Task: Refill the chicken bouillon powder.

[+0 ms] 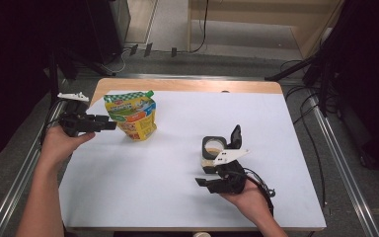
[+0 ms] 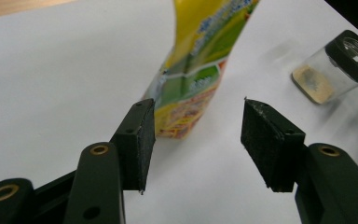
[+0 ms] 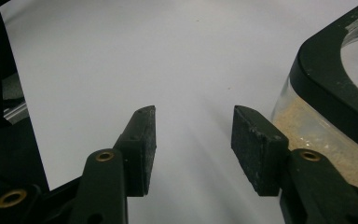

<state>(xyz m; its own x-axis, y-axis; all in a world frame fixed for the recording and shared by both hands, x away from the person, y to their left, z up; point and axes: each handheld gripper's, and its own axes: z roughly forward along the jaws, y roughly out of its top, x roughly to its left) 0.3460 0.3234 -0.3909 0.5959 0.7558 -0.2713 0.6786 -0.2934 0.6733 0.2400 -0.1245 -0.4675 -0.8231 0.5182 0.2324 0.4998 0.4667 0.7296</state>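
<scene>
A yellow and green pouch [image 1: 131, 116] stands upright on the white table cover [image 1: 143, 187] at the back left. My left gripper [image 1: 109, 123] is just left of it, open and pointing at it. In the left gripper view the pouch [image 2: 196, 70] stands beyond the jaws of the left gripper [image 2: 198, 140], with nothing between the pads. A clear jar [image 1: 212, 149] with a black rim, a hinged lid standing open and tan powder at its bottom sits right of centre. My right gripper [image 1: 205, 183] lies open just in front of it. In the right gripper view the jar [image 3: 335, 93] is beside the right jaw of the right gripper [image 3: 193, 144].
The jar [image 2: 335, 65] lies far right in the left gripper view. A strip of wooden tabletop [image 1: 187, 85] runs along the far edge. Metal rails [image 1: 340, 163] flank the table and cables [image 1: 308, 111] trail on the floor at right. Dark stands are at the back.
</scene>
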